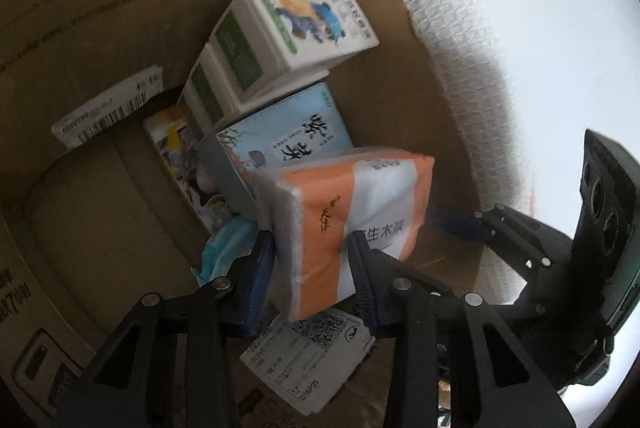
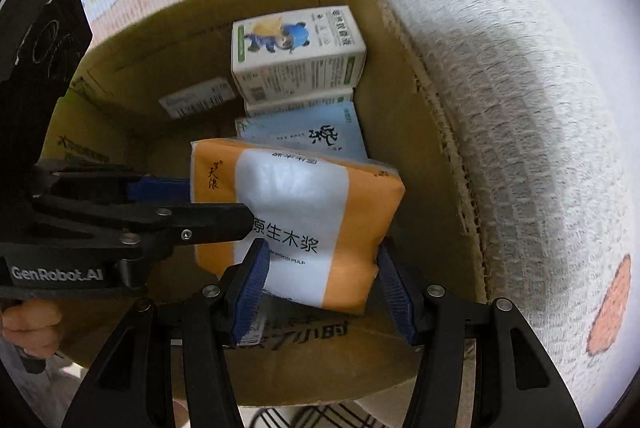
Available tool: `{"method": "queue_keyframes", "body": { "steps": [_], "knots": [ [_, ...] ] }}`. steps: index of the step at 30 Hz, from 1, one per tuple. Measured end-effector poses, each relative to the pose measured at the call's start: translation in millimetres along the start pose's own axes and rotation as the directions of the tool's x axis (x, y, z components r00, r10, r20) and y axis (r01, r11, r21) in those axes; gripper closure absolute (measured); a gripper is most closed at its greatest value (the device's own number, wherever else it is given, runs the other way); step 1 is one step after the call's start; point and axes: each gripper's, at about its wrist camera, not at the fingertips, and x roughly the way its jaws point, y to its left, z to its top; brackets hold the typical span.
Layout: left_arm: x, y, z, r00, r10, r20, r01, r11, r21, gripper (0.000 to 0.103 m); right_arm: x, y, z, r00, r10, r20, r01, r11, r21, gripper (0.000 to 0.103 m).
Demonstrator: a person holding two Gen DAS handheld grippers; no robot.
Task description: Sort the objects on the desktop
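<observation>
Tissue pack in both jaws, fingers only in right view

The tissue pack at frame centre wears thin, glossy plastic film that wrinkles softly. The cardboard box around it is matt brown corrugated board with torn, rough edges. At upper centre, the white carton is smooth printed paperboard. The mat on the right looks woven and coarse. The right gripper has matt black plastic and ribbed blue pads.
</observation>
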Motion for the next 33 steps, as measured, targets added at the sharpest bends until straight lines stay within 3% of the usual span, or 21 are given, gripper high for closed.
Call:
{"method": "queue_keyframes", "body": {
  "steps": [4,8,12,16,17,19,20,22,26,33],
  "knots": [
    [7,3,-3,0.999,-0.016,-0.048,0.014,0.999,-0.041,0.061,7,1,-6,0.999,-0.018,-0.044,0.017,0.999,-0.032,0.050],
    [11,8,-6,0.990,-0.093,-0.104,0.084,0.992,-0.092,0.061,12,-4,-2,0.996,-0.027,-0.090,0.026,1.000,-0.014,0.050],
    [-5,6,-10,0.998,-0.041,-0.037,0.038,0.996,-0.076,0.061,8,-9,-3,0.995,-0.004,-0.101,0.003,1.000,-0.008,0.050],
    [-17,9,-12,1.000,-0.027,0.015,0.028,0.996,-0.081,0.061,1,-7,-4,0.996,-0.032,-0.087,0.029,0.999,-0.037,0.050],
    [-18,10,-12,0.999,-0.016,0.028,0.018,0.996,-0.089,0.063,0,-6,-3,0.996,-0.028,-0.088,0.025,0.999,-0.040,0.050],
    [-19,13,-13,0.999,0.009,0.049,-0.004,0.995,-0.099,0.076,2,-5,-1,0.995,-0.024,-0.095,0.020,0.999,-0.045,0.051],
    [-18,14,-14,0.998,0.031,0.051,-0.025,0.994,-0.107,0.081,5,-4,1,0.994,-0.029,-0.101,0.024,0.998,-0.051,0.055],
    [-13,17,-10,0.999,0.035,0.041,-0.030,0.992,-0.122,0.082,8,1,3,0.993,-0.049,-0.105,0.042,0.996,-0.073,0.067],
    [6,19,-4,0.999,0.028,-0.015,-0.030,0.987,-0.156,0.082,14,11,10,0.991,-0.052,-0.120,0.040,0.995,-0.096,0.067],
    [19,25,1,0.999,0.030,-0.026,-0.035,0.982,-0.188,0.082,36,13,24,0.981,-0.039,-0.188,0.025,0.997,-0.078,0.067]
  ]
}}
